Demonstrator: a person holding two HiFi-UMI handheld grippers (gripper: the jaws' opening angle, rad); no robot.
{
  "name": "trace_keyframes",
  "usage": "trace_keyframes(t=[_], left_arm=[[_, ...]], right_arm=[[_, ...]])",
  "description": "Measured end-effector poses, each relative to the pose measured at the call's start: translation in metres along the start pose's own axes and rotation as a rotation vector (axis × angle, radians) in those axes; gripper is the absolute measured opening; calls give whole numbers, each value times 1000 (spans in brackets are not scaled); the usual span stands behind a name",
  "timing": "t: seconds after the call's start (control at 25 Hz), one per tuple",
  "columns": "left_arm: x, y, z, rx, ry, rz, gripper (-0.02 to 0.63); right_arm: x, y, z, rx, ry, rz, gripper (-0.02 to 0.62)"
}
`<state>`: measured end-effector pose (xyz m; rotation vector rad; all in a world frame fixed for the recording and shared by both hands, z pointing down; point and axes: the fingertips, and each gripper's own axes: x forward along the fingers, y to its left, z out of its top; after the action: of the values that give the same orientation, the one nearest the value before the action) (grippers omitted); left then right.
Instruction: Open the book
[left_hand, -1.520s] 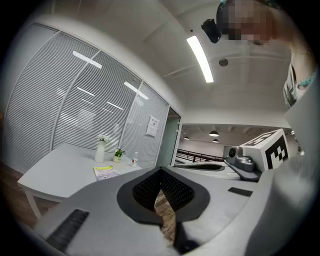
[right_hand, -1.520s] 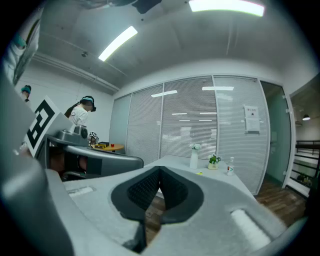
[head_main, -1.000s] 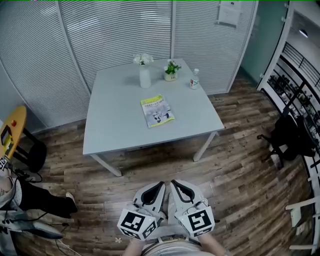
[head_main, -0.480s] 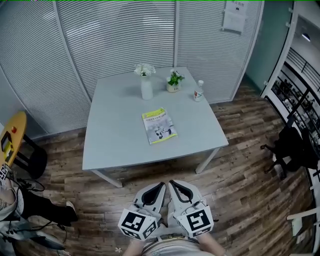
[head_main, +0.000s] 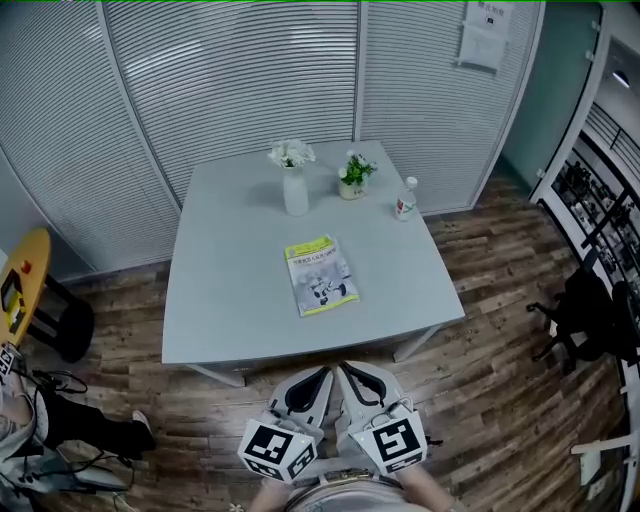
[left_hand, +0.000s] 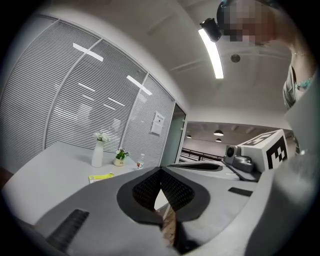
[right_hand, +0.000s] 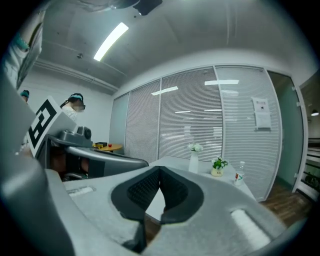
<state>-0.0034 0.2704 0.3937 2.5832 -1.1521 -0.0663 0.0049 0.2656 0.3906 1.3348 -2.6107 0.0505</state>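
The thin yellow-and-white softcover book (head_main: 321, 276) is lying closed and flat near the middle of the pale grey square table (head_main: 220, 300). It is looking light, floppy and glossy, so the cover will probably be sliding before lifting. I judge the best hold is the cover's free long edge, with the rest pinned down.

The left gripper (head_main: 321, 371) and right gripper (head_main: 345, 367) are hanging short of the table's near edge, each with its fingers pressed together on nothing.

Along the table's far edge are standing one white vase of white flowers (head_main: 294, 187), one small potted green plant (head_main: 353, 178) and one small clear bottle (head_main: 405, 200). I am counting one book and two grippers.
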Motion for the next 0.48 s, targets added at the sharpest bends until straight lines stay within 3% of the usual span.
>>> trace_keyframes(t=[0.48], left_arm=[[63, 22, 13, 0, 6, 33, -2]], right_arm=[[40, -58, 1, 4, -1, 41, 2]])
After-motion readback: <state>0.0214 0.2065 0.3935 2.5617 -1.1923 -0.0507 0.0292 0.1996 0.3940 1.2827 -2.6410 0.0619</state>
